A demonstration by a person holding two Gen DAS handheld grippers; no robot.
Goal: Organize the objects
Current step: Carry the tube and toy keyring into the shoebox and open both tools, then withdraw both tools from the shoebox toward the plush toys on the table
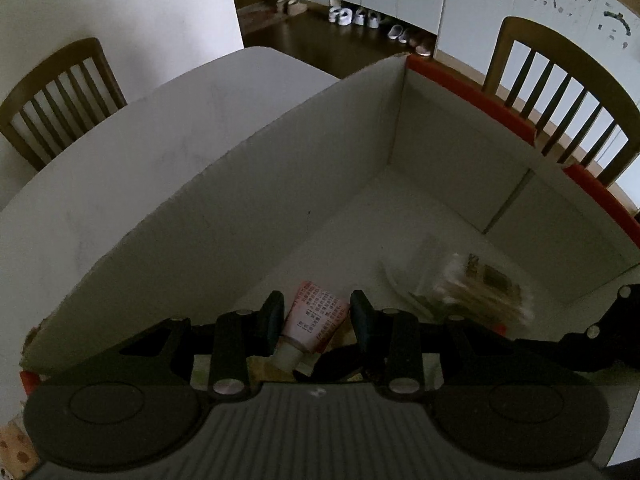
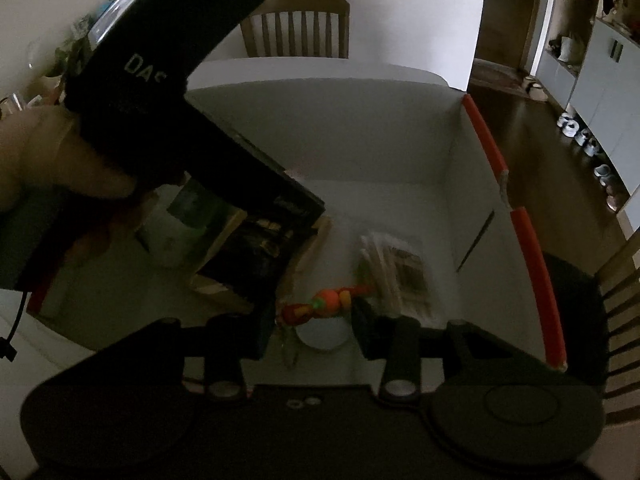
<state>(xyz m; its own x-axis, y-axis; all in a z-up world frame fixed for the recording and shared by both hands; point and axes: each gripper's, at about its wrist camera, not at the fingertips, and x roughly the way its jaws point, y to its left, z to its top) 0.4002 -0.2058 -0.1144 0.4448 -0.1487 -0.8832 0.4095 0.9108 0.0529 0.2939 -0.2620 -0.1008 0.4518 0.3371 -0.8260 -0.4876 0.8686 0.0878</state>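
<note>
A large white cardboard box with red edges point(image 1: 400, 128) stands on the white table; it also shows in the right wrist view point(image 2: 516, 216). My left gripper point(image 1: 317, 316) is inside the box, shut on a pink-and-white tube point(image 1: 316, 316), cap toward the camera. My right gripper point(image 2: 314, 320) hangs over the box; between its fingers is an orange, red and yellow toy point(image 2: 324, 304), and I cannot tell whether they grip it. A clear bag of wooden sticks point(image 1: 476, 288) lies on the box floor, also seen in the right wrist view point(image 2: 396, 268). The left device point(image 2: 180, 100) fills the upper left of the right wrist view.
Inside the box lie a dark packet point(image 2: 260, 240), a greenish bag point(image 2: 188, 216) and a white disc point(image 2: 324, 336). Wooden chairs point(image 1: 60, 96) point(image 1: 568, 92) point(image 2: 298, 26) stand around the white table point(image 1: 180, 120). Shoes point(image 1: 352, 16) line the dark floor beyond.
</note>
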